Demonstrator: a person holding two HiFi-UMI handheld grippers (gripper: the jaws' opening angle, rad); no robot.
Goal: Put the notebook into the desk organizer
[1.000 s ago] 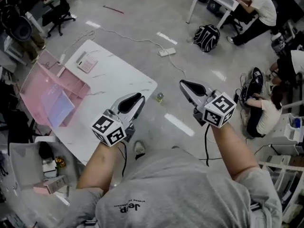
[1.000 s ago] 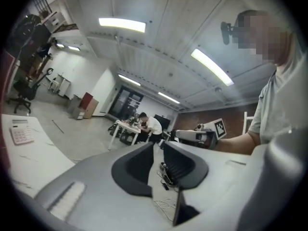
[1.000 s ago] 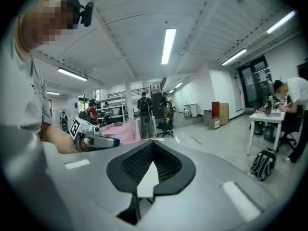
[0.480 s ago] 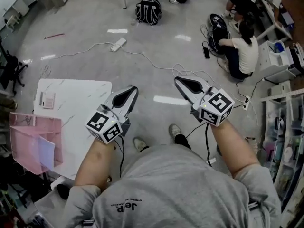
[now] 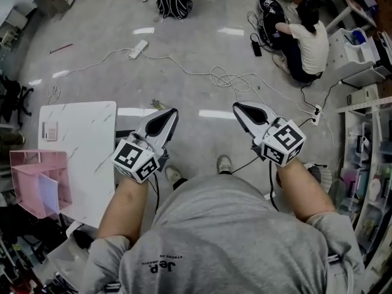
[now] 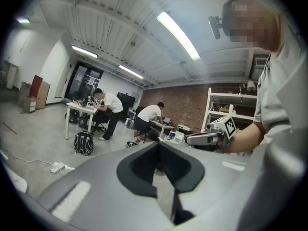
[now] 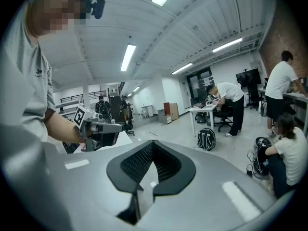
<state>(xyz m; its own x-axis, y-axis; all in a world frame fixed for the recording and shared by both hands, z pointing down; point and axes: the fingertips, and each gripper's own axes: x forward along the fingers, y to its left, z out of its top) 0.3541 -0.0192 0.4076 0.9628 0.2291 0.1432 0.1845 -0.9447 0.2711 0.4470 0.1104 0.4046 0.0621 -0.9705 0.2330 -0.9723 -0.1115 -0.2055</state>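
The notebook (image 5: 48,193), a pale bluish sheet, stands inside the pink organizer (image 5: 23,163), which sits at the near left corner of the white table (image 5: 86,164). A small flat item (image 5: 50,130) lies toward the table's far left. Just off the table's right edge, over the floor, the left gripper (image 5: 169,113) is held with its jaws pressed together and nothing between them, touching nothing. The right gripper (image 5: 240,108) is well right of the table, at the same height. Its jaws also meet at the tips and are empty. Both point forward and nearly level, with the marker cubes (image 5: 136,160) toward the person and the bare forearms (image 5: 125,210) stretched out side by side from the grey shirt. On the floor beyond the table's far edge lie a power strip (image 5: 138,48), looping cables (image 5: 229,78) and a black backpack (image 5: 173,0). A person (image 5: 303,38) sits far right of it.
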